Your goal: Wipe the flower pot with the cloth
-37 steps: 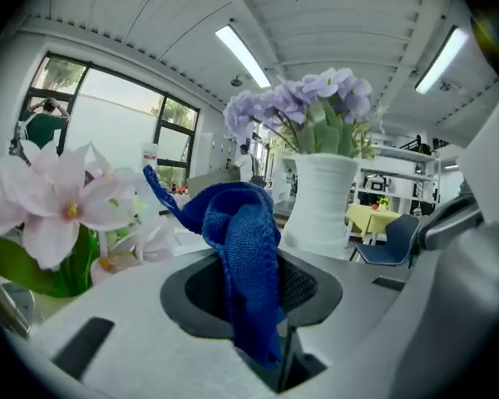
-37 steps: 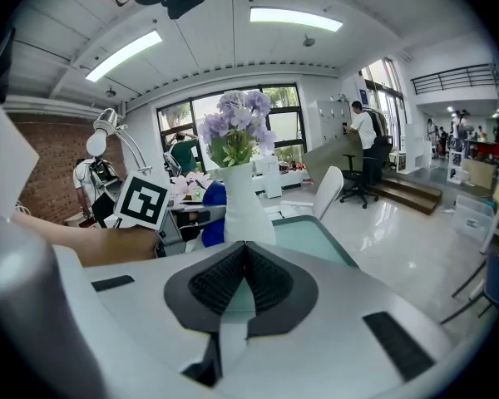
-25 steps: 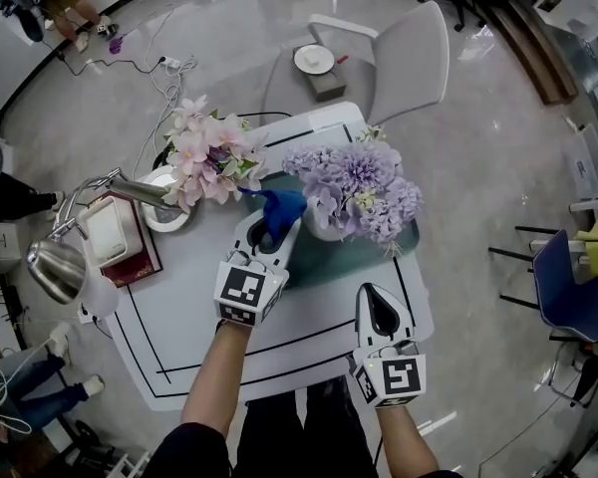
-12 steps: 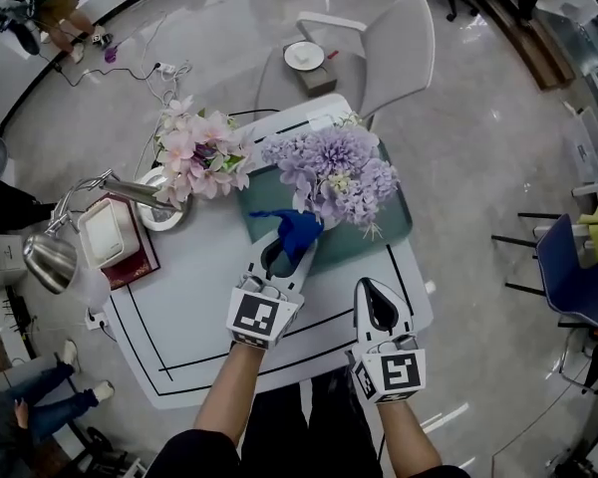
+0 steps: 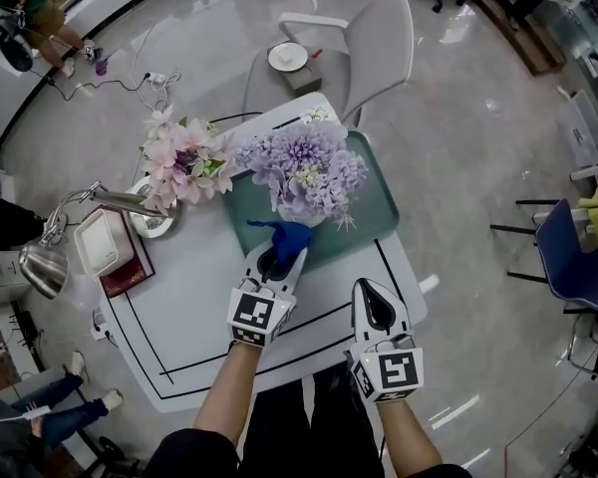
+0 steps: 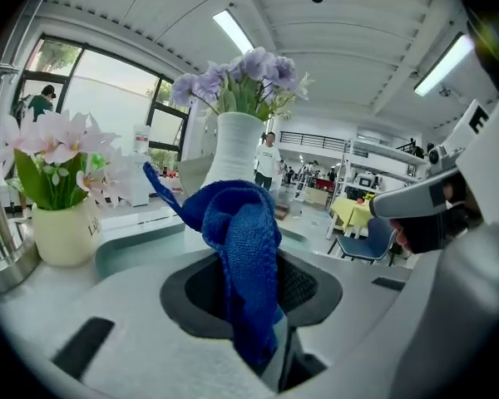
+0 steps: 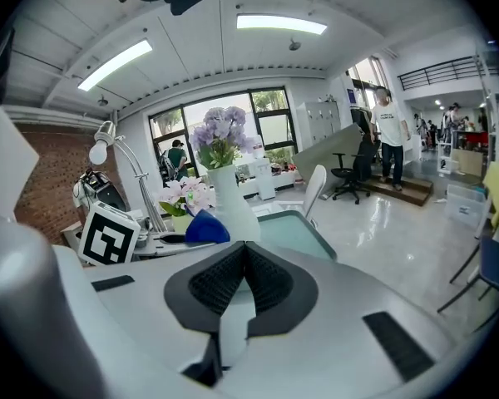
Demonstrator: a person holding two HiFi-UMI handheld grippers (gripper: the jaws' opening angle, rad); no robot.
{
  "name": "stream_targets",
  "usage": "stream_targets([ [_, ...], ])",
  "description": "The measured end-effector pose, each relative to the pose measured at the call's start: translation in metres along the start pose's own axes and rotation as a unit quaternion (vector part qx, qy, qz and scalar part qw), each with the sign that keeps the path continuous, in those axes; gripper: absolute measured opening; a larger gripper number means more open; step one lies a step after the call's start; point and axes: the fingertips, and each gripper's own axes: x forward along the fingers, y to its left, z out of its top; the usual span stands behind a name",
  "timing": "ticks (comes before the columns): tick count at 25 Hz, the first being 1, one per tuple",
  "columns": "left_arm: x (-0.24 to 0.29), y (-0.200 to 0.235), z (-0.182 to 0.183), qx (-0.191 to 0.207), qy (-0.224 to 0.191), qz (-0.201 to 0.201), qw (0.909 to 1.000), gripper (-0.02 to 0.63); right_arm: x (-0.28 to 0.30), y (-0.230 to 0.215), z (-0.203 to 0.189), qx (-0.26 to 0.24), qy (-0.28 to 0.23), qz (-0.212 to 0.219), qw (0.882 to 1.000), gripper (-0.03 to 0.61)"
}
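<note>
The pot (image 5: 301, 217) stands upright on the teal tray (image 5: 379, 202), just above the middle of the head view, with purple flowers (image 5: 299, 162) spreading over its mouth. It is white, tall and narrow-necked. I judge it hard, smooth, probably slippery and breakable. With that load of blooms it is likely top-heavy, so a sideways rub could tip it. A steadying hold would sit best low on the belly or at the neck under the flowers, never on the blooms.

The cloth (image 5: 281, 235) is blue, knitted, limp and light, and it should fold round the pot's curve easily. The left tongs (image 5: 277, 255) are clamped on a fold of it, and a loose bunch rises beyond the tips. In the left gripper view that bunch hangs in front of the pot. Whether it touches I cannot tell.

The left forearm reaches up the frame from the bottom centre, with the tongs pointing at the pot's base. The right tongs (image 5: 371, 289) have their jaws together on nothing. They are held back at lower right of centre over the table's (image 5: 189, 297) near edge, apart from the pot.
</note>
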Motion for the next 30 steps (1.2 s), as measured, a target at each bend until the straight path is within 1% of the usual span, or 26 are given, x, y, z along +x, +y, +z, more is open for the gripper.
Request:
stream_targets([
  [3, -0.002, -0.016, 0.021, 0.006, -0.027, -0.013, 0.9995, 0.118, -0.002, -0.003, 0.003, 0.001, -0.004, -0.002, 1.000, 0.008],
  [7, -0.002, -0.033, 0.068, 0.010, -0.077, -0.013, 0.9969, 0.118, -0.005, -0.009, 0.003, 0.005, -0.006, -0.007, 1.000, 0.008],
  [10, 0.008, -0.039, 0.088, 0.003, -0.094, -0.009, 0.9956, 0.118, -0.007, -0.015, 0.000, 0.011, -0.005, -0.013, 1.000, 0.008],
  [14, 0.026, -0.038, 0.077, -0.015, -0.082, -0.005, 0.9965, 0.118, -0.010, -0.020, -0.002, 0.016, -0.003, -0.018, 1.000, 0.008],
  [22, 0.052, -0.038, 0.027, -0.043, -0.020, 0.000, 0.9989, 0.118, -0.014, -0.037, -0.005, 0.024, -0.001, -0.030, 0.999, 0.008],
  [24, 0.056, -0.040, 0.021, -0.046, -0.010, -0.003, 0.9989, 0.118, -0.014, -0.038, -0.005, 0.025, -0.001, -0.030, 0.999, 0.008],
  [26, 0.057, -0.046, 0.028, -0.042, -0.019, -0.010, 0.9989, 0.118, -0.014, -0.040, -0.003, 0.025, -0.002, -0.031, 0.999, 0.008],
  [28, 0.055, -0.054, 0.048, -0.037, -0.044, -0.013, 0.9983, 0.118, -0.014, -0.042, -0.001, 0.025, -0.003, -0.031, 0.999, 0.008],
  [30, 0.057, -0.056, 0.066, -0.039, -0.065, -0.007, 0.9971, 0.118, -0.014, -0.043, 0.002, 0.024, -0.004, -0.031, 0.999, 0.008],
])
